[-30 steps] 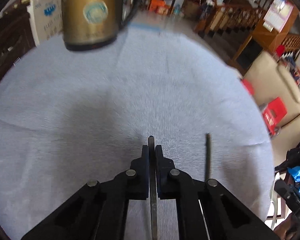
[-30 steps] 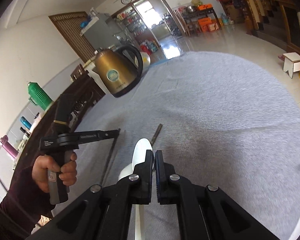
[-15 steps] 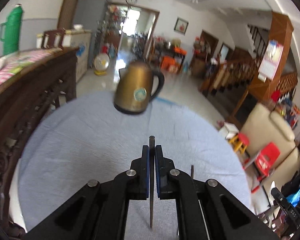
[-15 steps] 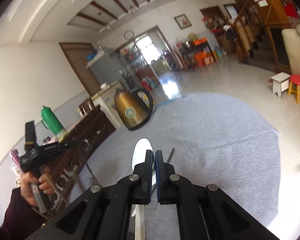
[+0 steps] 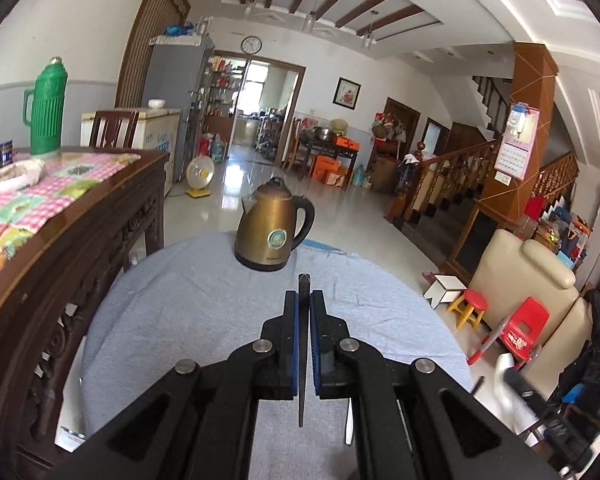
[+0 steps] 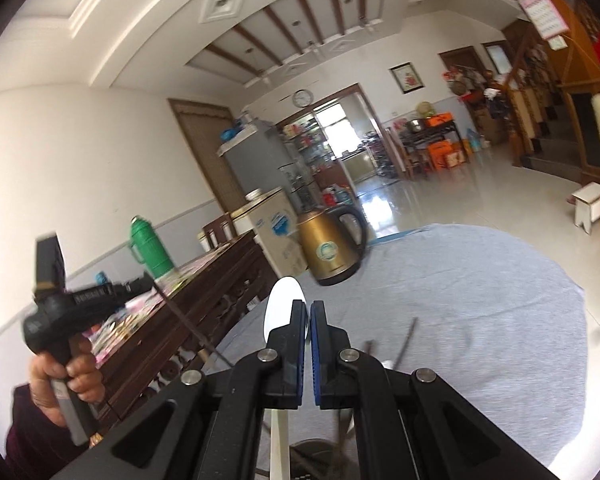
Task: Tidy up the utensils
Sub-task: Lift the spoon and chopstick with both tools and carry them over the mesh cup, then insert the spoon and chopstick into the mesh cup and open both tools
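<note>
L gripper (image 5: 302, 312): jaws narrow, clamped on thin dark chopstick (image 5: 302, 292), held raised above near part of grey tablecloth (image 5: 180, 304) | R gripper (image 6: 308, 320): jaws narrow, clamped on white spoon (image 6: 282, 300), bowl pointing far | second dark chopstick (image 6: 406, 342) lying on cloth, near, right of spoon | gold kettle (image 5: 270, 232) at far edge.

One kettle (image 5: 274, 232), one spoon (image 6: 284, 312), three chopsticks (image 6: 406, 344).
</note>
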Demonstrator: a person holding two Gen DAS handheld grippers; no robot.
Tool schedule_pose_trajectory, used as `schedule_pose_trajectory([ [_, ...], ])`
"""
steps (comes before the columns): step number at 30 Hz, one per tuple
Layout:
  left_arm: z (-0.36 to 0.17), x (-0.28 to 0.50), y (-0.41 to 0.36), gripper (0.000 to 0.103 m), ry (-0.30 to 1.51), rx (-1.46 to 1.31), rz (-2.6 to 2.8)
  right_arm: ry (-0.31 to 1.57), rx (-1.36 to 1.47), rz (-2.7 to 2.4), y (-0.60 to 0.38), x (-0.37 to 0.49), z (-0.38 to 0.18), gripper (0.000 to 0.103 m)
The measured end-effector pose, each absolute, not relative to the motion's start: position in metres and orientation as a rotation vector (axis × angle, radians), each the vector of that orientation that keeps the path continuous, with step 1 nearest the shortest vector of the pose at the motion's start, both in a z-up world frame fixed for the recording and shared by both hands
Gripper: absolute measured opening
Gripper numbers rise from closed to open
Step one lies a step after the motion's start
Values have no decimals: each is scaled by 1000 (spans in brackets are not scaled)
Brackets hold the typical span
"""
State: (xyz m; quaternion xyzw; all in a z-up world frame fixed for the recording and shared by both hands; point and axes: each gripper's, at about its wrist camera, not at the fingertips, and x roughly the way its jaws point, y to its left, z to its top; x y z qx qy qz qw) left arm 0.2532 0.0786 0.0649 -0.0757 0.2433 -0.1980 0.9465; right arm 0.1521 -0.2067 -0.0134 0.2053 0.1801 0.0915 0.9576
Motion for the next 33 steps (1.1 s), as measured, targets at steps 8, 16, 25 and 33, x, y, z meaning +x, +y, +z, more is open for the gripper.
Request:
schedule_pose_trajectory([
  [8,116,210,92,5,367,-130,-435,356,314,211,-153,179,-30,3],
  [16,153,173,85,5,301,-128,-541,405,255,164,-146,207,-58,3],
  [25,134,155,50,5,351,-105,-626,428,253,118,-161,201,-80,3],
  [33,88,163,17,5,475,-93,-626,410,254,104,-169,200,-88,3],
])
